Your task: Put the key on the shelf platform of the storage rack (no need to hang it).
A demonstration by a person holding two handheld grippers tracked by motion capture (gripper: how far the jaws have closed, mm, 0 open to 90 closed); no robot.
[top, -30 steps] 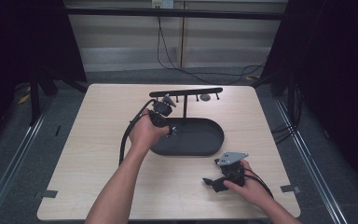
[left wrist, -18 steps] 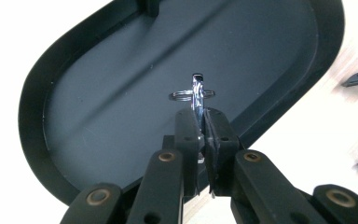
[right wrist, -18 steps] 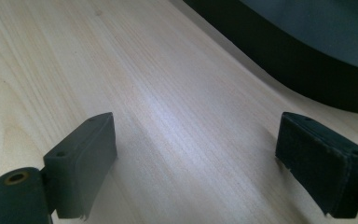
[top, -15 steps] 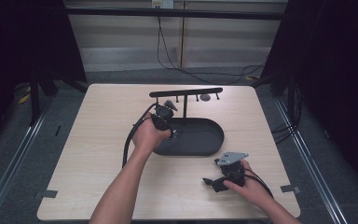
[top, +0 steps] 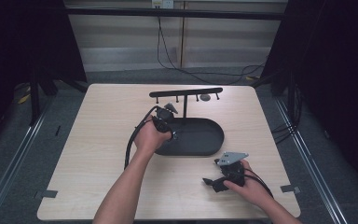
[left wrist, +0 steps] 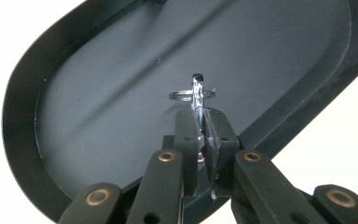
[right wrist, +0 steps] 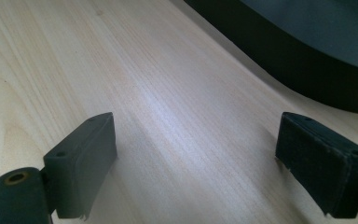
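My left gripper (left wrist: 201,117) is shut on a thin shiny metal key (left wrist: 196,92) that stands upright between its pads, with a small wire ring (left wrist: 181,96) through it. It hangs just above the floor of a black oval tray (left wrist: 98,93). In the high view the left gripper (top: 166,122) is over the left end of the tray (top: 205,140). My right gripper (right wrist: 196,140) lies low over the pale wooden table (right wrist: 158,93), jaws wide apart with nothing between them. The high view shows the right gripper (top: 216,183) near the table's front right.
Behind the tray a black bar rack (top: 186,92) with short hooks stands on a post. A small grey thing (top: 205,97) hangs near its right end. A black cable (top: 133,140) trails from the left gripper. The tray's dark rim (right wrist: 279,60) lies ahead of the right gripper.
The left hand has come down and a little toward me, from near the rack to just above the tray. The right hand has kept still.
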